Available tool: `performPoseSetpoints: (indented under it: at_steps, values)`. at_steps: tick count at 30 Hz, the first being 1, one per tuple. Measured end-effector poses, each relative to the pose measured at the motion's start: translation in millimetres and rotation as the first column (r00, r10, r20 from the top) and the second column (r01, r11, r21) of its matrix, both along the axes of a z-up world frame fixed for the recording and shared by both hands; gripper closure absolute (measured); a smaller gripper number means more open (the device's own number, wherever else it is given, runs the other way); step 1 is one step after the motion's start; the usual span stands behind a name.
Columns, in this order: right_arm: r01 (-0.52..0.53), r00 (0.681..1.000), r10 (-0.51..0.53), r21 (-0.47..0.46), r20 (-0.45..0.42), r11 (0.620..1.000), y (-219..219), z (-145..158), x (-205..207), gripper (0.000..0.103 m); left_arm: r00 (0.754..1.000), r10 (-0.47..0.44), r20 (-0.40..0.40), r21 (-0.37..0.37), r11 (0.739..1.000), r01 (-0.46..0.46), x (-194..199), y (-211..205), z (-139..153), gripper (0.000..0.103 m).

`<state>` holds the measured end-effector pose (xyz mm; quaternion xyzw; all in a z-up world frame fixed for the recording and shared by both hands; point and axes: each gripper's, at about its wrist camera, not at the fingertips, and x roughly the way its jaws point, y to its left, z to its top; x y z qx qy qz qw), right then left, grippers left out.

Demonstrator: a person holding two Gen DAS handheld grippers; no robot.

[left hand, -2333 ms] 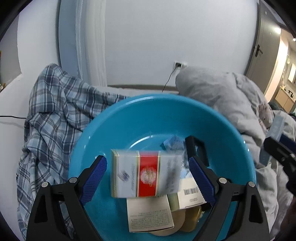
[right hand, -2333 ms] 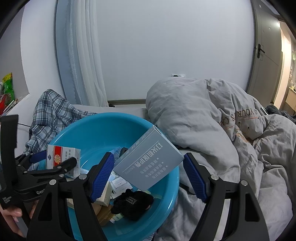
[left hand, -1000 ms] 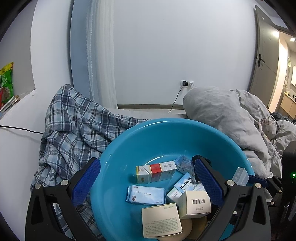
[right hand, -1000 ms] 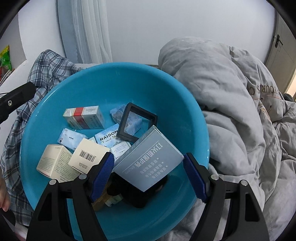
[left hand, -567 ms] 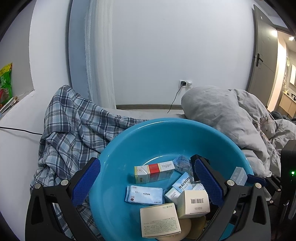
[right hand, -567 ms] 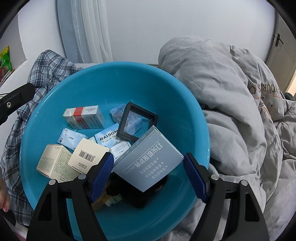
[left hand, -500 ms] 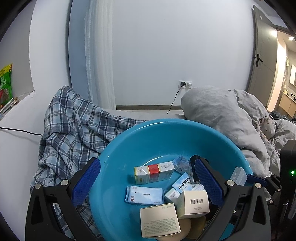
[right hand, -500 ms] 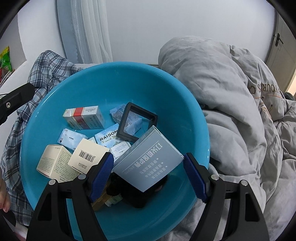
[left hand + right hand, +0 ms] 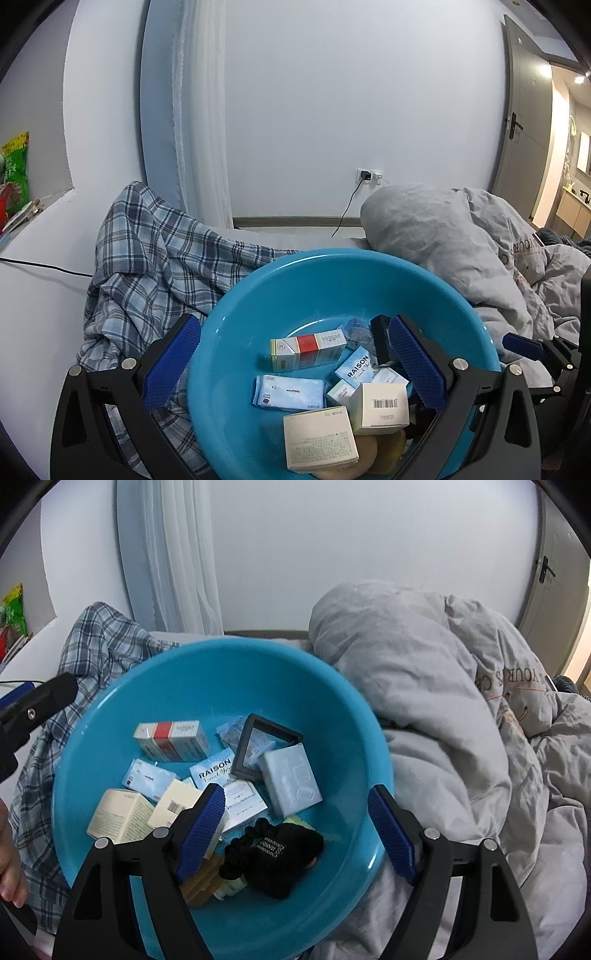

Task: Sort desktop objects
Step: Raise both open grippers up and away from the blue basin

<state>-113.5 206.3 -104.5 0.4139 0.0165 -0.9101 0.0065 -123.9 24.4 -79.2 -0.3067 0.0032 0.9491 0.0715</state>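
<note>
Small boxes [image 9: 170, 740] lie gathered in the blue basin [image 9: 332, 709] for sorting, a pale-blue box [image 9: 290, 781] resting free below the right gripper [image 9: 297, 829], whose empty fingers are opening.

The round teal plastic basin [image 9: 332, 709] looks smooth and glossy, with light streaks on its wall. The pale blue-grey cardboard box [image 9: 291, 779] in it has a faint sheen; the cream paper carton [image 9: 118, 816] looks matt. The black knitted cloth pouch [image 9: 277, 853] is rough. The grey quilt [image 9: 443, 701] is soft, creased cloth.
</note>
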Motion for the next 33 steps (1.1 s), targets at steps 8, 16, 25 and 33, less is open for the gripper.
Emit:
performPoseSetpoints:
  at_steps: [8, 16, 25, 33]
  values:
    - [-0.012, 0.996, 0.01, -0.021, -0.088, 1.0, -1, 39, 19, 0.024, 0.994, -0.006, -0.109, -0.004, 1.0, 0.006, 37, -4, 50, 0.0]
    - [-0.018, 0.969, 0.0, -0.068, -0.246, 0.998, 0, 101, 56, 0.017, 0.974, 0.024, -0.227, 0.003, 1.0, -0.023, 76, -12, 98, 0.0]
    - [-0.015, 0.929, -0.035, -0.132, -0.368, 0.991, 4, 163, 108, 0.015, 0.939, 0.058, -0.338, -0.009, 0.998, -0.065, 141, -21, 153, 0.0]
    - [-0.005, 0.823, -0.057, -0.108, -0.565, 0.994, 3, 215, 174, 0.004, 0.914, 0.053, -0.402, 0.141, 0.99, 0.005, 194, -51, 196, 0.0]
